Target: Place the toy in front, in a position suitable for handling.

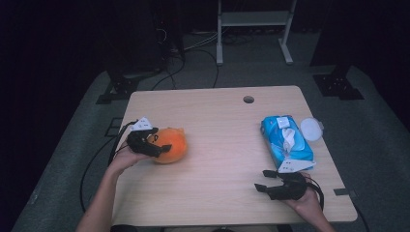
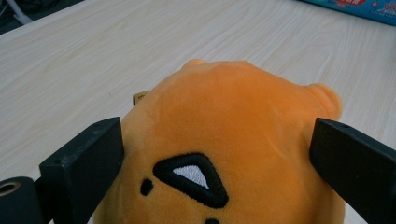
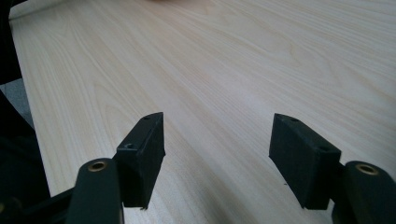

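No brand name can be read anywhere. The blue wet-wipes pack (image 1: 287, 142) has a white label on top, but its print is too small to make out in the high view; in my left gripper view a strip of the pack (image 2: 355, 5) runs along the top edge with coloured print that I cannot read. A small tag pokes out beside the orange plush toy (image 2: 224, 154), also unreadable. The toy's face carries a black embroidered triangle with a white centre and black dots beside and below it.

My left hand (image 1: 126, 157) comes in from the bottom left, forearm angled up toward the table's left side, and points my left gripper (image 1: 155, 145) to the right at the plush toy (image 1: 170, 145). The jaws stand on either side of the toy's head, spread wide and touching or nearly touching its fur; I cannot tell whether they press in. The toy sits on the light wooden table (image 1: 217, 121), on its left half.

My right hand (image 1: 304, 200) lies near the front right edge, holding my right gripper (image 1: 263, 181) low and pointing left across the bare tabletop (image 3: 233, 56). Its jaws are wide apart with nothing between them. The wipes pack lies just beyond that gripper, and a round white lid (image 1: 311, 129) sits just beside the pack's far right corner.
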`<state>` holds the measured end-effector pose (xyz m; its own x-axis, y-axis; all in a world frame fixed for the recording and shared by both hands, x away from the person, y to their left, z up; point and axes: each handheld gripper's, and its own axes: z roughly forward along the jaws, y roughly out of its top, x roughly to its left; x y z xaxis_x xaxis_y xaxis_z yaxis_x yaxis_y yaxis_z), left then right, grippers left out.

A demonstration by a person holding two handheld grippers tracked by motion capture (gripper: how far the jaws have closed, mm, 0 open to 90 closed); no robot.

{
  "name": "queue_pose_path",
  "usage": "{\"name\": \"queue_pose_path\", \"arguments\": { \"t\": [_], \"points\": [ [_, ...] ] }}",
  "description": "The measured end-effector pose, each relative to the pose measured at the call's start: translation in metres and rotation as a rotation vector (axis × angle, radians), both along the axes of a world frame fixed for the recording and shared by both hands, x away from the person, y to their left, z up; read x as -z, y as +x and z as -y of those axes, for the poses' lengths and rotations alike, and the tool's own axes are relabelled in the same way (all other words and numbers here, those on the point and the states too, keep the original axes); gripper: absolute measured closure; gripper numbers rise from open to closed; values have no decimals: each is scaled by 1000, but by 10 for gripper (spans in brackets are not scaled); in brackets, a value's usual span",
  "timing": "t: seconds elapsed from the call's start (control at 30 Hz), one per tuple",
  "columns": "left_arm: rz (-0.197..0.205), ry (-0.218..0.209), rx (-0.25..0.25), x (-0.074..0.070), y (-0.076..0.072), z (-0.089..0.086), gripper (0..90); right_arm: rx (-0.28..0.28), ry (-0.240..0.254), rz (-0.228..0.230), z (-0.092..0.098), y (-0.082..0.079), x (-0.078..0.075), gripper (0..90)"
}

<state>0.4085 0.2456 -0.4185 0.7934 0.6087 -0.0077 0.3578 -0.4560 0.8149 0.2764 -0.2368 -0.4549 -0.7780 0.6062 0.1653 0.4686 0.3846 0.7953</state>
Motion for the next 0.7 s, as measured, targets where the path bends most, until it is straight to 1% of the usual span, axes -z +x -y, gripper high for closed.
{"name": "queue_pose_path", "arguments": {
  "t": [0.07,0.1,0.13,0.2,0.27,0.3,0.43,0.57,0.6,0.63,0.67,0.7],
  "points": [
    [-1,8,3,2,-1,2,35,-3,-2,2,-1,0,0,345],
    [5,20,-1,3,-3,3,35,-1,2,3,-1,-1,-1,346],
    [5,20,-1,3,-3,3,35,-1,2,3,-1,-1,-1,346],
    [12,46,4,3,-6,7,35,-2,-1,2,-1,-1,0,348],
    [13,50,4,4,-7,8,35,-3,-2,3,-1,-1,0,348],
    [18,68,10,4,-7,9,35,-2,-1,2,-1,-1,0,349],
    [21,71,28,5,-8,11,32,-5,-1,4,-2,-2,0,351],
    [22,77,31,5,-8,12,33,-4,-3,1,-2,-1,0,351],
    [20,81,31,5,-8,12,43,-4,-2,2,-2,-1,0,352],
    [23,108,19,3,-8,12,87,-6,-2,3,-2,-2,-1,352],
    [23,108,19,3,-8,12,118,-6,-2,3,-2,-2,-1,352],
    [20,118,3,2,-8,14,143,-7,-1,3,-2,-2,-1,352]
  ]
}}
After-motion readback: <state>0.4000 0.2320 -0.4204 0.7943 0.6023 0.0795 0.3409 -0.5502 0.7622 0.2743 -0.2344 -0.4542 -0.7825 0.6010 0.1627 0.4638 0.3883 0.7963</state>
